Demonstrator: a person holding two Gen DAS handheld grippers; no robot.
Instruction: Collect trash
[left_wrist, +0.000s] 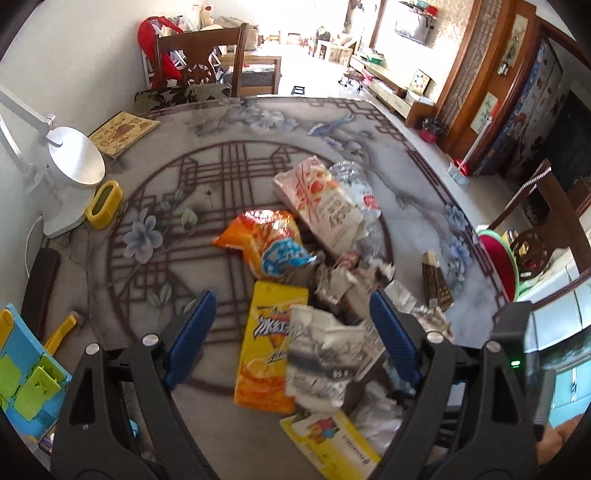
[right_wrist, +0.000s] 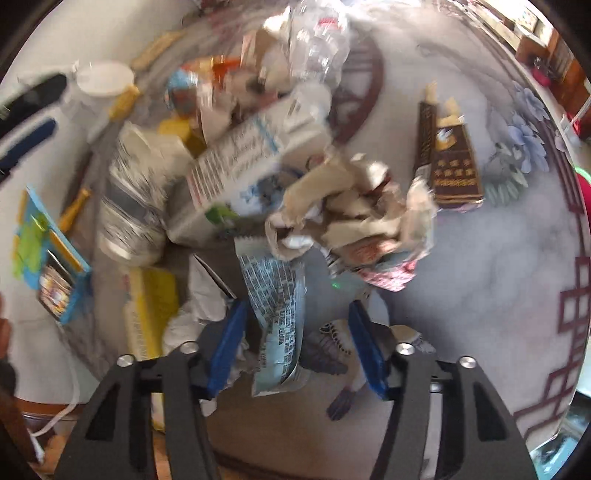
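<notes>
Blue fingers (left_wrist: 192, 332) of the left gripper (left_wrist: 291, 332) stand wide apart, angled down over the trash heap (left_wrist: 325, 280) on the patterned table (left_wrist: 207, 173); a yellow drink carton (left_wrist: 269, 343) and a crumpled grey-and-white wrapper (left_wrist: 321, 354) lie between them, untouched by either pad. Over on the right gripper (right_wrist: 295, 350), pointing steeply down, the jaws are partly apart with a pale blue printed wrapper (right_wrist: 277, 317) hanging between them; whether they pinch it I cannot tell. Beyond it sit a white carton (right_wrist: 251, 162), crumpled paper (right_wrist: 340, 210) and a brown box (right_wrist: 450, 162). An orange snack bag (left_wrist: 266, 240) and pink packet (left_wrist: 321, 199) lie farther back. Print on the wrappers is too blurred to read.
</notes>
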